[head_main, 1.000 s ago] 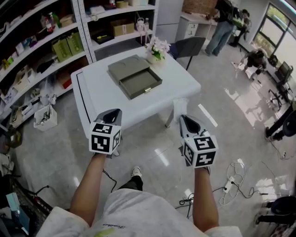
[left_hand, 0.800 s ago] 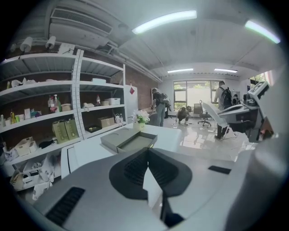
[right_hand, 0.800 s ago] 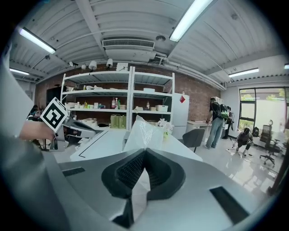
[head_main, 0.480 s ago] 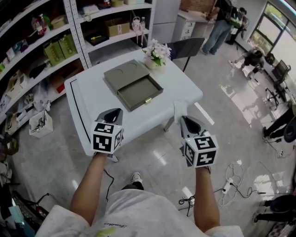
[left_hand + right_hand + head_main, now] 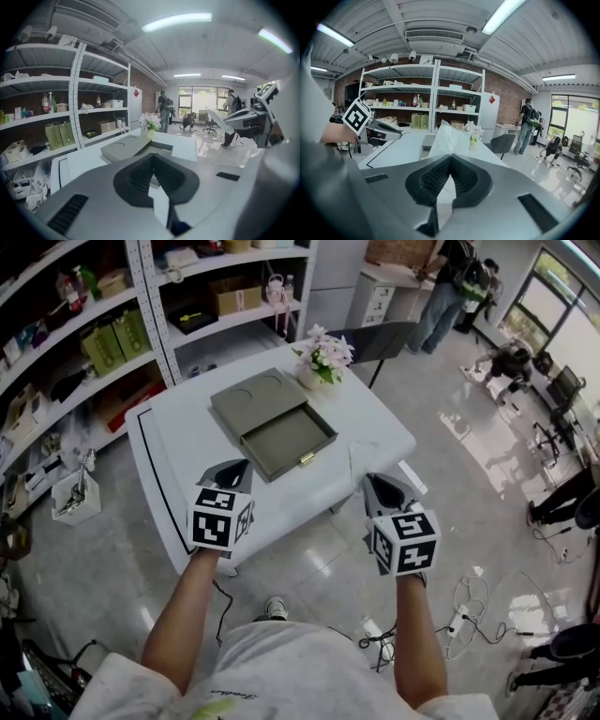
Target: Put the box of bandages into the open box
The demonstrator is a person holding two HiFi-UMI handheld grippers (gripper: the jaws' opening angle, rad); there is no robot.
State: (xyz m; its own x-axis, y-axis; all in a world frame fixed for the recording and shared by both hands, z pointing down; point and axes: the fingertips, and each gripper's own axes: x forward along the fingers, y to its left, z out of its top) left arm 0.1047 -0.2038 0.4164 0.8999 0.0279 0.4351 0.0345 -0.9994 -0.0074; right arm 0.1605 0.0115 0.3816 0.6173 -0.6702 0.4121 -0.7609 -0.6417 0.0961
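Pinching a translucent packet (image 5: 451,133), right gripper (image 5: 450,158); barely visible overhead.

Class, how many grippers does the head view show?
2. The left gripper is over the table's near edge; the right gripper, clamping a clear packet, is by the table's near right corner.

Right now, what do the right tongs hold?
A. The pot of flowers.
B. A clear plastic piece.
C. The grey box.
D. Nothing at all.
B: in the right gripper view the right tongs are closed on a clear plastic piece that stands up from them. What it may wrap cannot be told.
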